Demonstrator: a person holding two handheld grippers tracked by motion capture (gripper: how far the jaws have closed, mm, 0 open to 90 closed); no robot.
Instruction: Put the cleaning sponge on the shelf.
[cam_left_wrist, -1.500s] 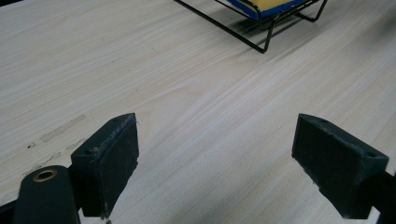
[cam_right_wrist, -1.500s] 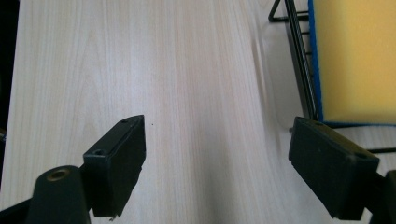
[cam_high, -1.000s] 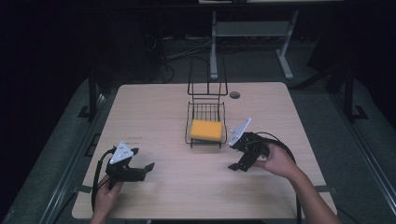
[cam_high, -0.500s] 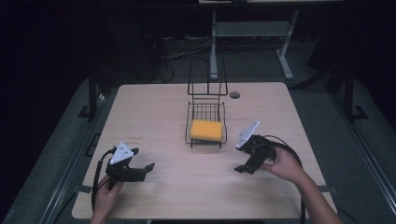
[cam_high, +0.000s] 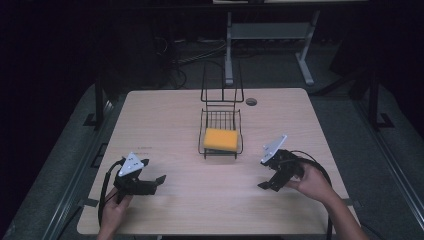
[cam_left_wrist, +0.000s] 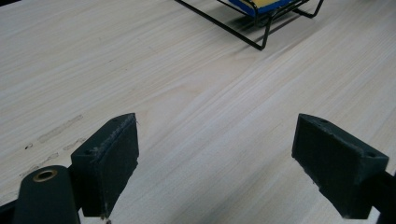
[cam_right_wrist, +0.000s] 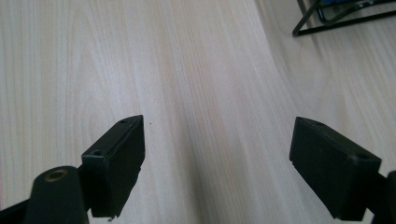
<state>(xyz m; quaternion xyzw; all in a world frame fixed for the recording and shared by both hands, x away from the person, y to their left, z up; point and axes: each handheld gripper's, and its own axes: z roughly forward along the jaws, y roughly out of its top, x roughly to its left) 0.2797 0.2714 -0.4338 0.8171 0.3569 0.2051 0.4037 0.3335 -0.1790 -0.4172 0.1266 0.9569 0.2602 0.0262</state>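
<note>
- Here, the sponge (cam_high: 220, 139), a yellow block with a blue underside, lies flat in the lower tray of the black wire rack (cam_high: 221, 121), which stands at the middle of the table (cam_high: 170, 115), toward its far side.
- The left gripper (cam_high: 152, 181) hovers low over the near left part of the table, held in the person's left hand (cam_high: 114, 210); its fingers (cam_left_wrist: 111, 158) stand wide apart with nothing between them but bare wood.
- The right gripper (cam_high: 266, 184) sits at the near right, just off the rack's near right corner, in the person's right hand (cam_high: 312, 181); its fingers (cam_right_wrist: 117, 161) are likewise spread wide and grip nothing.
- In the left gripper view the rack's near wire edge and a strip of the sponge show at the far top, well apart from the fingers.
- In the right gripper view a corner of the rack shows at the top right, near but not touching.
- Judged from this, the placing step looks complete: the sponge rests in the rack and both grippers are clear of it.
- A next move would likely call for nothing more than resting both grippers on the table, or, if the sponge is to come out, a reach over the rack's low front rail without snagging the wires.
</note>
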